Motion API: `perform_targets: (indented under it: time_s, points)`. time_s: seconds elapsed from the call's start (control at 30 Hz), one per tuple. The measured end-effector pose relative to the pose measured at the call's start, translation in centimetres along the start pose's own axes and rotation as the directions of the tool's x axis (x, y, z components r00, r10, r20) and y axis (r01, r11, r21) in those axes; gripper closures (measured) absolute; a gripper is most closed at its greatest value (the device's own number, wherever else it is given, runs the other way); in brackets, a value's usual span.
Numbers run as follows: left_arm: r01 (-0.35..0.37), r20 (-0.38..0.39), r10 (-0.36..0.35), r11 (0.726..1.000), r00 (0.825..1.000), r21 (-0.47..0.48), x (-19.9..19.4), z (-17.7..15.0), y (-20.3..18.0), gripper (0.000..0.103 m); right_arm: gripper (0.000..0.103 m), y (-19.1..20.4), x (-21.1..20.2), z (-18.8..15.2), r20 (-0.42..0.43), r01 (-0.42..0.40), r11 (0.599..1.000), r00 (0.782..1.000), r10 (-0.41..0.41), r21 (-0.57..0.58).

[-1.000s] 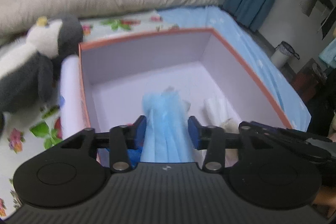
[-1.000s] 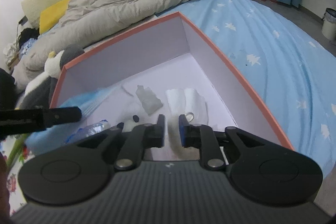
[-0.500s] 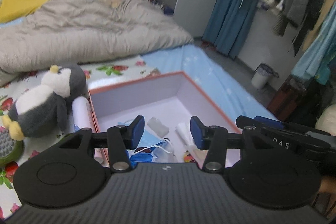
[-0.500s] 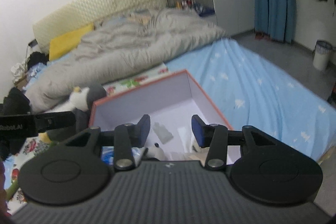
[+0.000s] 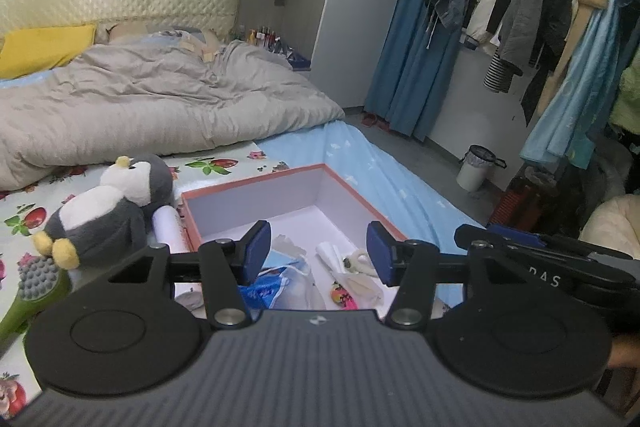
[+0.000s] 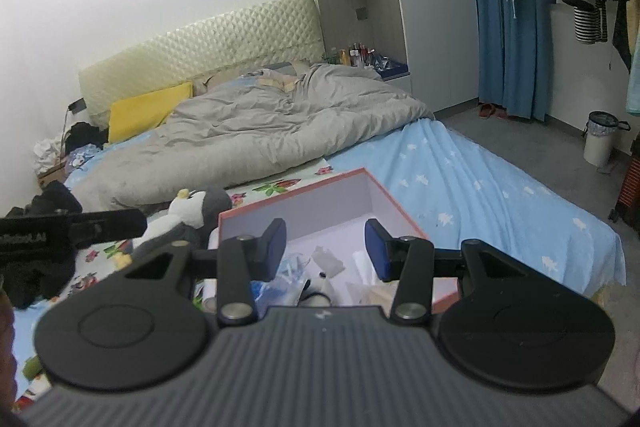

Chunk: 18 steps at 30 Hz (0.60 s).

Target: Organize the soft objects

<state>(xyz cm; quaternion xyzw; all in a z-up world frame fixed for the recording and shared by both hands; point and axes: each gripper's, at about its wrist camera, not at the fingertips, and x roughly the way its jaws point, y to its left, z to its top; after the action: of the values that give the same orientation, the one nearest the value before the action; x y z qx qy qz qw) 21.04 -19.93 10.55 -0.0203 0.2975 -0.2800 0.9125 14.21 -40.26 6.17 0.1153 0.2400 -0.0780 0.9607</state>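
Observation:
An open box (image 5: 280, 175) with an orange rim and pale lilac inside sits on the bed; it also shows in the right wrist view (image 6: 320, 187). Inside lie a blue face mask (image 5: 276, 281), white cloth pieces (image 5: 330, 253) and small items. A grey and white penguin plush (image 5: 108, 215) lies left of the box, also in the right wrist view (image 6: 192, 211). My left gripper (image 5: 318, 253) is open and empty, raised above the box's near side. My right gripper (image 6: 326, 247) is open and empty, also raised above the box.
A white roll (image 5: 168, 229) lies between plush and box. A green brush (image 5: 36, 287) lies at the left. A grey duvet (image 5: 152, 107) covers the far bed. A bin (image 5: 476, 167) and hanging clothes (image 5: 520, 7) stand at the right.
My left gripper let go of the blue mask, which now lies in the box. Both grippers opened and lifted up and back from the box.

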Motion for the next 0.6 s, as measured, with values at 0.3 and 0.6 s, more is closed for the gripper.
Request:
perform_targets:
  time_s: [0.3,0.6]
  points:
    - [-0.014,-0.023,0.014,0.999,1.0,-0.033,-3.6,-4.4,1.0,0.044,0.056,1.3,-2.8,-3.1,-0.004,0.001,1.0,1.0,-0.001,-0.002]
    - [-0.034,-0.056,0.031,0.998,0.998,-0.047,-3.9,-7.6,1.7,0.044,0.056,1.1,-3.3,-6.4,-0.041,0.005,1.0,0.999,-0.004,0.012]
